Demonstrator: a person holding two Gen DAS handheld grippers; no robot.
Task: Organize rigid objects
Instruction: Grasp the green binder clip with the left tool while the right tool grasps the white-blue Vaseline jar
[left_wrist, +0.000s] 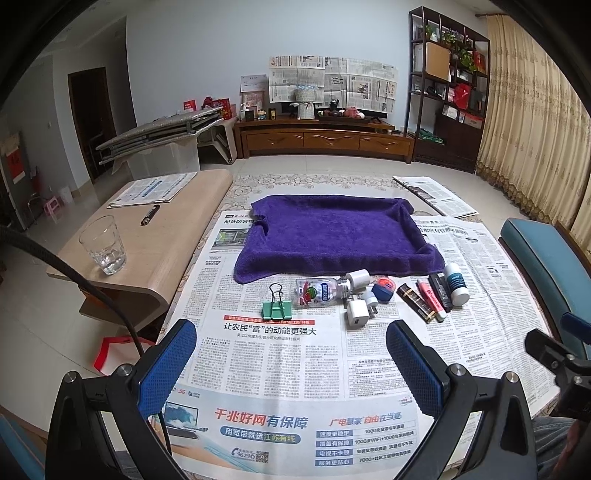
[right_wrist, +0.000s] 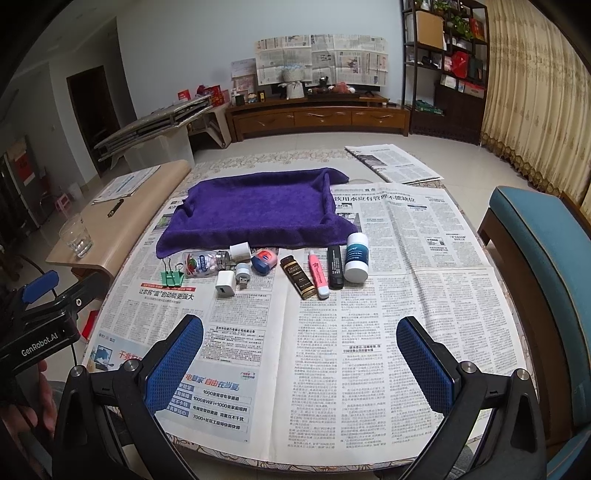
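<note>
A row of small objects lies on the newspaper in front of a purple towel-lined tray (left_wrist: 336, 236) (right_wrist: 255, 210): a green binder clip (left_wrist: 277, 308) (right_wrist: 172, 277), a clear pill bottle (left_wrist: 321, 291) (right_wrist: 205, 263), white chargers (left_wrist: 357, 313) (right_wrist: 226, 283), a blue-orange case (left_wrist: 384, 290) (right_wrist: 264, 261), a dark brown box (left_wrist: 415, 302) (right_wrist: 297, 281), a pink tube (left_wrist: 431, 299) (right_wrist: 318, 275), a black stick (right_wrist: 335, 266) and a white-teal bottle (left_wrist: 456, 284) (right_wrist: 357, 257). My left gripper (left_wrist: 291, 354) and right gripper (right_wrist: 300, 354) both stand open and empty, short of the row.
A drinking glass (left_wrist: 103, 245), a pen (left_wrist: 149, 215) and a paper lie on the low wooden side table (left_wrist: 177, 206) at left. A teal chair (right_wrist: 543, 251) stands at right. Loose newspaper (right_wrist: 391, 162) lies at the table's far right. A hand (right_wrist: 44, 402) holds the left gripper's body.
</note>
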